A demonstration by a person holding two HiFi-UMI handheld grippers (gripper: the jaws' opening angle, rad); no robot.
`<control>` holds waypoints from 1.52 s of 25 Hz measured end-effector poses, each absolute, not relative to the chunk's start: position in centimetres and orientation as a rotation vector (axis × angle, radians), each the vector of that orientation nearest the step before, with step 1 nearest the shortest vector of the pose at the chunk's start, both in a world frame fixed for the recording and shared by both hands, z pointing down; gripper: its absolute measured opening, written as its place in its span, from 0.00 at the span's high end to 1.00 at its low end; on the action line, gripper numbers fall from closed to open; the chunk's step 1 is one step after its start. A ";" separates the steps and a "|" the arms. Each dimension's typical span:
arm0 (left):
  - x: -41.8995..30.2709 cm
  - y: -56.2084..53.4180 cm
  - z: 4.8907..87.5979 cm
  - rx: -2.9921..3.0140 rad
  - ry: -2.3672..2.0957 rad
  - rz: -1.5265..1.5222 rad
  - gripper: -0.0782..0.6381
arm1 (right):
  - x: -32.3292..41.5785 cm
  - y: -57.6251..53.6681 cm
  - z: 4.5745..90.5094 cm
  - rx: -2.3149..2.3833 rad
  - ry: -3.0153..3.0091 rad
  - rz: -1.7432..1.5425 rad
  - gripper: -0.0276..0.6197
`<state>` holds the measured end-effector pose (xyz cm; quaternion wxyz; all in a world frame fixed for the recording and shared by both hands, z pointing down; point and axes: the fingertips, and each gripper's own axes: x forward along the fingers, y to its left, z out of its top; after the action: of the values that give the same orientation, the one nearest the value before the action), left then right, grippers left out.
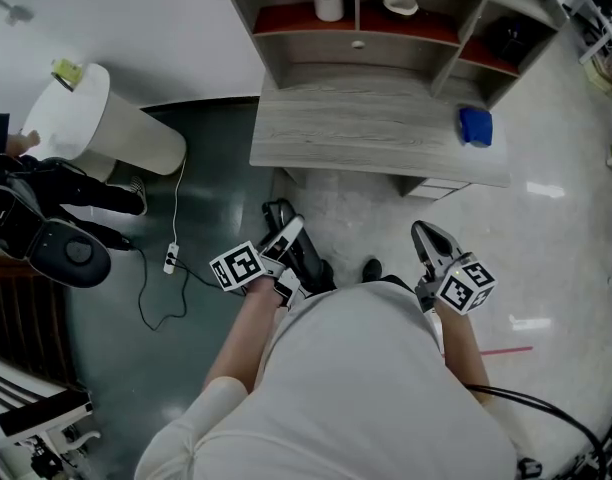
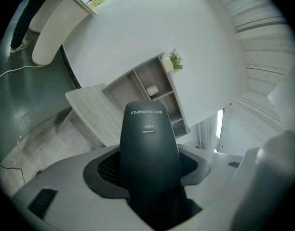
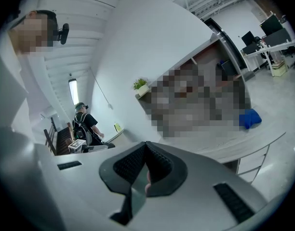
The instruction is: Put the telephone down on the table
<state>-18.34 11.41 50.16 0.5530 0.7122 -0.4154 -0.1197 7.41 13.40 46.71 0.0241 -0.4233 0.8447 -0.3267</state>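
You're in the carry step here: your left gripper has its jaws spread wide but clamped round the phone, which sticks up and out past the jaw tips, so it's held in the air and not down on anything yet. The table sits out ahead of that gripper, well apart from it, so I'd say the job's barely half done. Next move as I see it: reach forward till the phone is over bare wood, come down till it rests flat, then let the jaws go, and keep to your left gripper's side since the blue thing lies ahead of your right gripper. That one's pinched closed on nothing. Count: one phone, two grippers, one table, one blue thing, plus one cup and one bowl on the shelf beyond
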 end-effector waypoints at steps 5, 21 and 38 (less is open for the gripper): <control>-17.0 11.4 50.1 1.678 -0.997 -0.283 0.50 | 8.6 13.4 46.5 -1.273 2.639 -0.996 0.93; -11.7 9.4 50.7 1.639 -1.078 -0.321 0.50 | 15.1 11.7 47.7 -1.186 2.772 -0.965 0.93; -13.0 -1.1 52.2 1.672 -1.038 -0.231 0.50 | 15.1 4.2 48.9 -1.376 2.629 -1.011 0.93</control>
<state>-13.00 -1.12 52.20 0.5482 0.7057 -0.4381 -0.0974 15.14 4.18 48.92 0.0034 -0.4390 0.8386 -0.3226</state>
